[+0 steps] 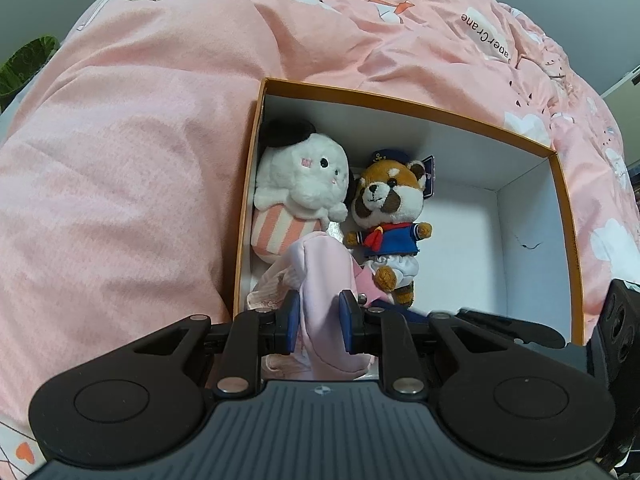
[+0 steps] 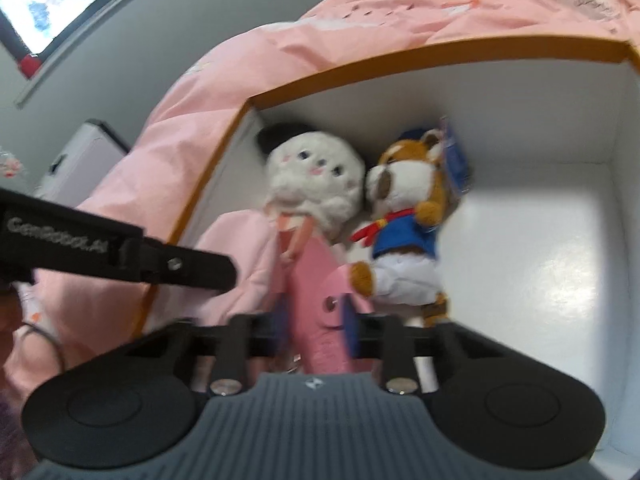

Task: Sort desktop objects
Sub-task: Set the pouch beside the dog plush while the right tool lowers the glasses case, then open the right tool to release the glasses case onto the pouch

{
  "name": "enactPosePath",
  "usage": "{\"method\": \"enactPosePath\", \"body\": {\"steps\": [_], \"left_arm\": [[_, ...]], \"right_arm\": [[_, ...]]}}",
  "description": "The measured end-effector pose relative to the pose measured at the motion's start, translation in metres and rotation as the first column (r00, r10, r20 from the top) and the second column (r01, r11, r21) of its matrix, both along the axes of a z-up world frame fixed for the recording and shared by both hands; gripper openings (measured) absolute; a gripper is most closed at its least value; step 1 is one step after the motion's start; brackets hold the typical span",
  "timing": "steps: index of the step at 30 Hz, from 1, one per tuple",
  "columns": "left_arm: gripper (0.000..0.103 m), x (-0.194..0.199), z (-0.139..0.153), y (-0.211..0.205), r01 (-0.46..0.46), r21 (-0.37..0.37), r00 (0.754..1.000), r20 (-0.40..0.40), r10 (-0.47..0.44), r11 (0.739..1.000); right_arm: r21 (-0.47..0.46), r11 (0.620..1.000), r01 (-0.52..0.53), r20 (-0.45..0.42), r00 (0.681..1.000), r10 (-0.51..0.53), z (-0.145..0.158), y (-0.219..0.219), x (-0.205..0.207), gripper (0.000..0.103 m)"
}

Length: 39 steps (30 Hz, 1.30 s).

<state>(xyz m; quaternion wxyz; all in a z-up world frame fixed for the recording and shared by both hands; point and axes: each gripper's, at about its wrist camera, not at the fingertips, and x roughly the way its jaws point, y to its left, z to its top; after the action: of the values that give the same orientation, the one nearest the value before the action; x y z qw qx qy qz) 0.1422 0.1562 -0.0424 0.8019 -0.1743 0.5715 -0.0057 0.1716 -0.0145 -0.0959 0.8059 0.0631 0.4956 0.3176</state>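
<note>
Here both grippers grip pink things over the open box [image 1: 562, 200], with two plush toys lying inside it.

The left gripper [image 1: 319, 320] has its blue pads [image 1: 347, 320] pressed on a pale pink cloth item [image 1: 320, 280], which bulges up between and ahead of the fingers at the box's near left corner. Just beyond its tips lies the white plush [image 1: 304, 176] in a striped outfit, and to the right of that, touching it, the red panda plush [image 1: 390, 216] in a blue sailor top. The right gripper [image 2: 310, 322] is closed on a pink flat object [image 2: 318, 300] with a metal snap, possibly a pouch; the blur hides its shape. Ahead of it both plushes lie side by side against the box's far wall [image 2: 400, 92]. The pink quilt [image 1: 140, 160] lies around the box on the left and beyond.
</note>
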Motion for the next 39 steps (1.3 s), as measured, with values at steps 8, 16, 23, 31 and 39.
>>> {"method": "enactPosePath", "body": {"steps": [8,16,23,31,39], "left_arm": [[0.024,-0.001,-0.001,0.003,0.01,-0.016,1.0,0.007,-0.01,1.0],[0.023,-0.003,-0.002,0.009,0.013,-0.037,1.0,0.015,-0.012,0.999],[0.024,-0.009,-0.002,0.017,0.004,-0.051,0.999,0.036,-0.003,0.999],[0.024,-0.011,-0.004,0.023,0.0,-0.082,0.999,0.045,0.004,0.997],[0.024,-0.014,-0.004,0.024,0.005,-0.068,0.999,0.049,-0.002,0.998]], "right_arm": [[0.087,0.995,-0.04,-0.092,0.995,0.048,0.004,-0.016,0.017,0.011],[0.005,0.984,-0.179,-0.075,0.981,0.179,0.022,-0.002,0.042,0.037],[-0.102,0.95,-0.294,-0.111,0.953,0.283,0.016,0.008,0.054,0.037],[-0.159,0.919,-0.36,-0.301,0.904,0.302,-0.016,0.003,0.059,0.044],[-0.221,0.913,-0.342,-0.39,0.889,0.239,-0.031,0.019,0.074,0.056]]}}
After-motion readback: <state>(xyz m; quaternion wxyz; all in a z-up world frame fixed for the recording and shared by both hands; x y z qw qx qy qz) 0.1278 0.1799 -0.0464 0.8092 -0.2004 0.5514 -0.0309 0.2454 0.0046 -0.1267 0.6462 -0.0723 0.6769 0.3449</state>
